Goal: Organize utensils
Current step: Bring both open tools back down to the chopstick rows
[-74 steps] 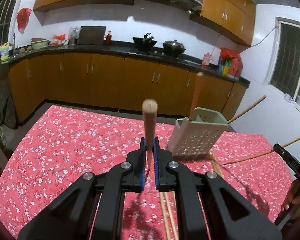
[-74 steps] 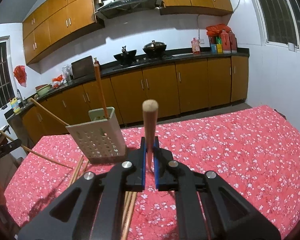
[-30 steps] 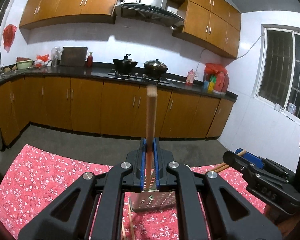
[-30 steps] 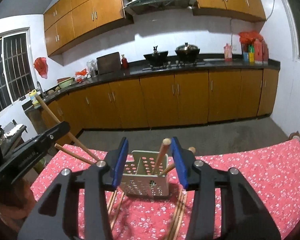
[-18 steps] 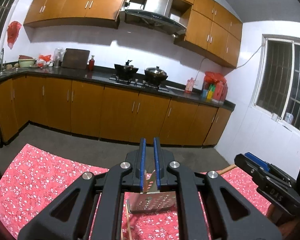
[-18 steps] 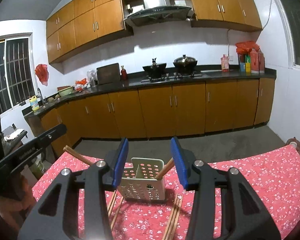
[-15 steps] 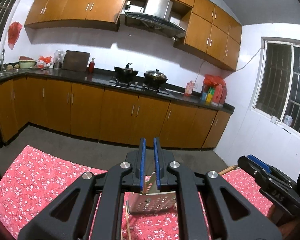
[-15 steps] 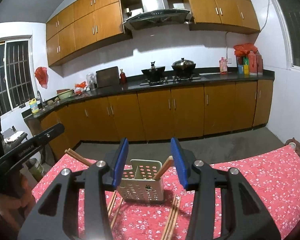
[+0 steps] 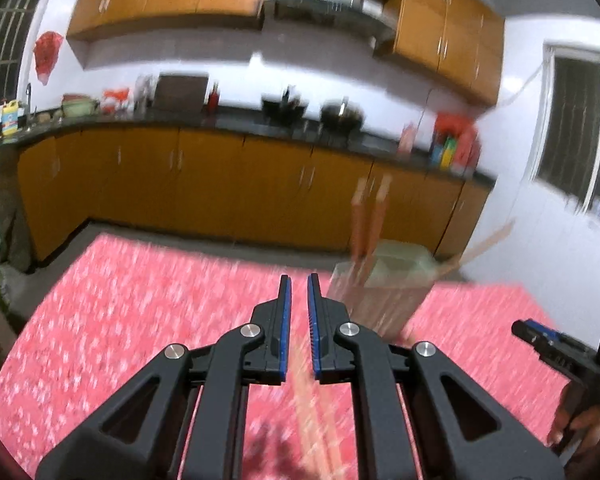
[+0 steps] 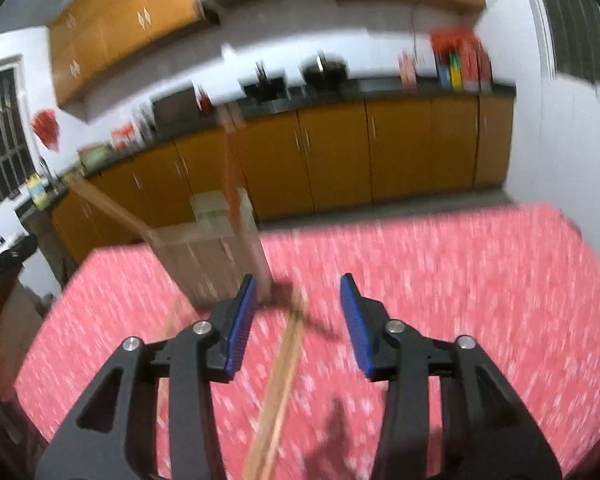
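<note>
**Left wrist view: both tongs empty, more chopsticks to collect**

Left wrist view is blurred, but you can read it. Your left tongs (image 9: 297,320) stand with only a narrow gap between the blue pads and nothing in it. Loose chopsticks (image 9: 312,412) lie on the red floral counter (image 9: 112,320) just under and ahead of them, at about 6 o'clock. At 2 o'clock the perforated utensil holder (image 9: 380,292) stands on the counter with two chopsticks (image 9: 370,220) upright in it and another leaning out toward 3 o'clock. Your right tongs (image 9: 540,340) show at the far right edge.

From the right wrist view, the holder (image 10: 216,256) sits at 11 o'clock, sticks rising from it. Your right tongs (image 10: 298,322) are spread wide and hold nothing; loose chopsticks (image 10: 280,384) lie on the counter below the gap, running from 6 toward 12 o'clock.

You look to be between deliveries, going for the next stick. The next move calls for lowering over one loose chopstick, centring it between the pads, and closing only once the view steadies.
</note>
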`<act>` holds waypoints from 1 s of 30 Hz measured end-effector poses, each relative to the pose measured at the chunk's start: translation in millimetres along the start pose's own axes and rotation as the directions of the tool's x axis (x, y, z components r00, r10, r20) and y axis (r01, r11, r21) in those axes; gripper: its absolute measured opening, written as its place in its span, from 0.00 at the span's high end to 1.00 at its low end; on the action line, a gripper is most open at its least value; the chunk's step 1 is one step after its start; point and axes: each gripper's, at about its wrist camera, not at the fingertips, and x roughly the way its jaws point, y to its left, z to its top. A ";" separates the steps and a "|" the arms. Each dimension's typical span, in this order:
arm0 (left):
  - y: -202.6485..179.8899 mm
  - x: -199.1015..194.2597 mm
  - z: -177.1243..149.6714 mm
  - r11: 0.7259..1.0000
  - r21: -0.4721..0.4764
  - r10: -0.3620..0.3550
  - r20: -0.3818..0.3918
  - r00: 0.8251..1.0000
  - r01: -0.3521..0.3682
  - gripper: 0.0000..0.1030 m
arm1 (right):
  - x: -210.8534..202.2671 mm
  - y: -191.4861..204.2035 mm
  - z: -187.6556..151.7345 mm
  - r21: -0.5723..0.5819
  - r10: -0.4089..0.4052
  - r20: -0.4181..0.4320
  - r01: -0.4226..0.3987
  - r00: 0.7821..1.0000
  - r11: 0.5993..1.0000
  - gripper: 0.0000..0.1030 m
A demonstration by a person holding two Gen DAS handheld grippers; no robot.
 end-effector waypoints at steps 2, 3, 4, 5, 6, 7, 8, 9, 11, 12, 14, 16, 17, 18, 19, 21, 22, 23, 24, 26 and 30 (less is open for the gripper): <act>6.8 15.1 -25.3 1.000 0.002 0.017 -0.081 0.997 -0.017 0.91 | 17.4 -2.9 -20.2 0.021 0.022 -0.083 -0.020 0.996 1.000 0.81; 9.3 19.5 -32.6 1.000 0.000 0.019 -0.106 0.994 -0.019 0.91 | 26.6 -2.9 -33.3 0.029 0.033 -0.126 -0.030 0.991 0.999 0.83; 13.8 25.7 -46.5 1.000 -0.010 0.017 -0.148 0.989 -0.018 0.91 | 33.5 -1.6 -44.7 0.033 0.044 -0.159 -0.039 0.986 0.999 0.84; 15.3 29.9 -54.8 1.000 -0.018 0.012 -0.174 0.985 -0.016 0.91 | 36.6 0.0 -53.5 0.034 0.051 -0.178 -0.045 0.983 0.998 0.85; 16.6 32.8 -63.9 1.000 -0.024 0.008 -0.198 0.980 -0.013 0.91 | 40.7 3.0 -60.3 0.035 0.058 -0.200 -0.052 0.978 0.998 0.85; 17.3 36.4 -73.3 0.999 -0.030 0.006 -0.223 0.975 -0.013 0.91 | 43.4 5.2 -66.4 0.034 0.064 -0.216 -0.058 0.974 0.998 0.86; 17.3 38.0 -81.4 0.999 -0.036 0.002 -0.240 0.971 -0.011 0.91 | 45.3 8.2 -71.7 0.033 0.068 -0.225 -0.062 0.972 0.998 0.86; 17.2 40.5 -88.1 0.999 -0.045 -0.008 -0.259 0.966 -0.004 0.91 | 46.8 11.1 -75.7 0.030 0.073 -0.235 -0.068 0.969 0.997 0.86; 16.2 41.5 -95.4 0.999 -0.050 -0.016 -0.278 0.961 0.002 0.91 | 49.0 16.4 -80.0 0.019 0.072 -0.247 -0.070 0.966 0.997 0.86; 16.7 41.5 -99.5 0.999 -0.050 -0.019 -0.282 0.959 0.005 0.91 | 50.3 19.3 -82.4 0.011 0.069 -0.255 -0.069 0.964 0.998 0.86; 13.7 41.9 -106.6 0.999 -0.049 -0.029 -0.295 0.955 0.015 0.91 | 53.7 20.6 -85.9 -0.004 0.055 -0.271 -0.059 0.961 0.998 0.86; 9.9 43.1 -110.9 0.999 -0.045 -0.037 -0.306 0.951 0.025 0.91 | 55.1 22.7 -88.4 -0.026 0.030 -0.271 -0.039 0.962 0.999 0.88; 7.3 44.1 -111.6 0.999 -0.043 -0.041 -0.312 0.949 0.029 0.91 | 55.0 23.3 -88.7 -0.039 0.017 -0.267 -0.028 0.964 0.999 0.90; 4.8 45.9 -114.2 0.999 -0.040 -0.047 -0.319 0.947 0.036 0.91 | 56.2 24.3 -90.1 -0.047 0.007 -0.264 -0.020 0.964 0.999 0.90; 3.5 46.3 -115.7 0.998 -0.039 -0.051 -0.323 0.945 0.040 0.91 | 56.3 22.5 -89.0 -0.051 -0.004 -0.261 -0.010 0.965 0.999 0.91; 1.6 47.3 -119.1 0.998 -0.040 -0.058 -0.333 0.941 0.048 0.91 | 56.3 16.8 -87.7 -0.046 -0.038 -0.249 0.027 0.968 0.999 0.92; 0.1 48.3 -121.0 0.998 -0.040 -0.064 -0.338 0.939 0.053 0.91 | 56.5 13.2 -85.7 -0.033 -0.043 -0.246 0.036 0.968 0.999 0.92; -0.9 49.0 -122.3 0.998 -0.040 -0.067 -0.342 0.937 0.056 0.91 | 56.3 8.6 -84.6 -0.020 -0.049 -0.243 0.046 0.969 0.999 0.92; -1.7 49.7 -123.5 0.997 -0.040 -0.070 -0.346 0.936 0.059 0.91 | 56.1 4.1 -83.8 -0.007 -0.058 -0.240 0.058 0.969 0.998 0.92; -3.2 51.8 -125.9 0.997 -0.039 -0.076 -0.356 0.932 0.066 0.91 | 55.7 -1.4 -82.6 0.007 -0.061 -0.237 0.064 0.970 0.998 0.92; -7.4 56.9 -131.0 0.997 -0.033 -0.081 -0.377 0.923 0.074 0.91 | 55.2 -1.4 -84.5 -0.007 -0.067 -0.231 0.067 0.971 0.998 0.92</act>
